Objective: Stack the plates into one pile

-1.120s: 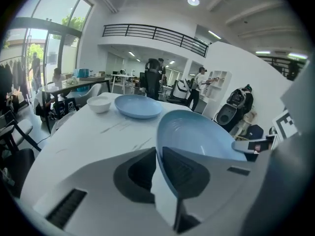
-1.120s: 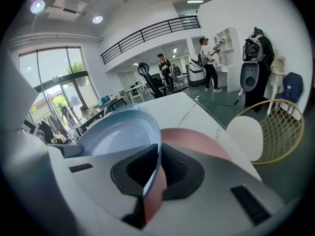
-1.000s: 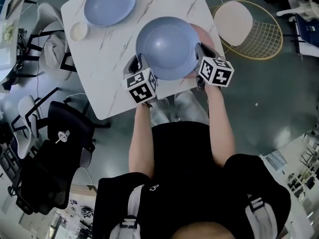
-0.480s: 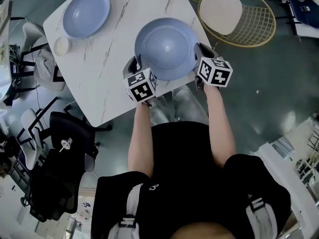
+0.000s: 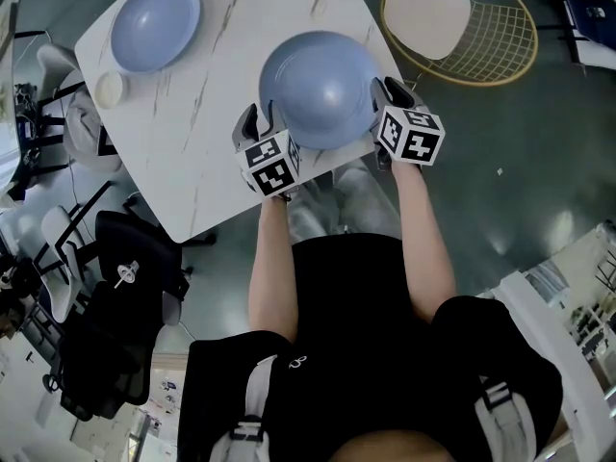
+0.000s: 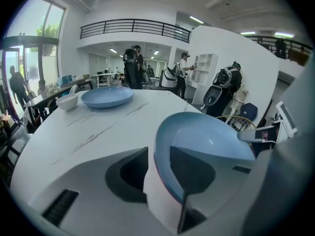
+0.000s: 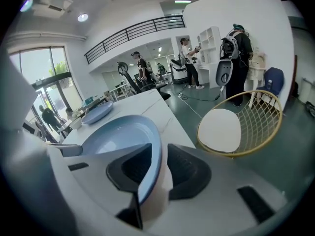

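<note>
A blue plate (image 5: 318, 89) lies at the near edge of the white marble table (image 5: 212, 162), on top of a pale pinkish plate whose edge (image 6: 156, 186) shows under its rim. My left gripper (image 5: 258, 125) straddles the blue plate's left rim (image 6: 162, 151). Its jaws are opening, with dark gaps on both sides of the rim. My right gripper (image 5: 385, 94) straddles the right rim (image 7: 156, 146) and its jaws are opening too, pads off the plate. A second blue plate (image 5: 154, 12) sits at the table's far left corner.
A small white bowl (image 5: 109, 89) stands beside the far plate. A gold wire chair with a white seat (image 5: 438, 12) is right of the table. A black office chair (image 5: 115, 287) stands at the left. People stand far behind the table (image 6: 133, 68).
Both grippers' jaws have spread apart around the blue plate's rim. The table has drifted left in the head view; the plate stays between the grippers.
</note>
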A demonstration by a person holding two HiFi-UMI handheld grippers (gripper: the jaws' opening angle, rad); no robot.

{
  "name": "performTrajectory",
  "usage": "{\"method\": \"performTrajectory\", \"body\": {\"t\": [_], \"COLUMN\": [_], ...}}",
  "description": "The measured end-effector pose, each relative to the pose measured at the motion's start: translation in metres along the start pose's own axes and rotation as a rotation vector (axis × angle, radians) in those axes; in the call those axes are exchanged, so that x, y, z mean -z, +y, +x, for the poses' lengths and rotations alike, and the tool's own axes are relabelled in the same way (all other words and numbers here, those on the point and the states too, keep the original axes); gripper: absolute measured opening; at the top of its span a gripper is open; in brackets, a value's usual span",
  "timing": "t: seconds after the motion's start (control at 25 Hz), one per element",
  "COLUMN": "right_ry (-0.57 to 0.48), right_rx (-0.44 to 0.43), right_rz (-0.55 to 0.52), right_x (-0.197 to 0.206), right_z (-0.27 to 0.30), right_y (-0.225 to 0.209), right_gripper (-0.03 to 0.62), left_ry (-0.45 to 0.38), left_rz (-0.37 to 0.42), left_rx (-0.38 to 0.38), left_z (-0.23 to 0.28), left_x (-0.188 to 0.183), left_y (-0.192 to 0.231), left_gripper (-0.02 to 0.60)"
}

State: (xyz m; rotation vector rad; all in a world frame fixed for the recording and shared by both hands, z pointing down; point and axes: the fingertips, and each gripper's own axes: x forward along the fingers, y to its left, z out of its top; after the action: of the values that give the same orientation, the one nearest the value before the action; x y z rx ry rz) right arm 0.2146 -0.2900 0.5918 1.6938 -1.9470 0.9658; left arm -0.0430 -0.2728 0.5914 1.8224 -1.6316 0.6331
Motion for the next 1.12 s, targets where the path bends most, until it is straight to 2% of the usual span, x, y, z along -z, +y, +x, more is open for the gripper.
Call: {"method": "performTrajectory", "body": {"t": [0.28,0.96,1.12], "right_ry": [0.033,0.065,0.067], "right_rx": [-0.028,-0.076,-0.072], "right_rz": [0.043,0.081,0.082], "right_x": [0.01,0.022,0.023], "right_z": [0.003,0.008,0.01], "right_y": [-0.002,0.006,0.007], "right_gripper": [0.114,0.112,0.109], "left_ry": [0.027,0.046,0.051], "left_rz": [-0.056,-0.071,-0.081], "left_rx": [0.001,0.035,0.054], "left_z": [0.0,0.002,0.004], "left_x": [0.013,0.024,0.026], "left_y": [0.004,-0.001,-0.005], "left_gripper": [0.152,0.139,0.119]}}
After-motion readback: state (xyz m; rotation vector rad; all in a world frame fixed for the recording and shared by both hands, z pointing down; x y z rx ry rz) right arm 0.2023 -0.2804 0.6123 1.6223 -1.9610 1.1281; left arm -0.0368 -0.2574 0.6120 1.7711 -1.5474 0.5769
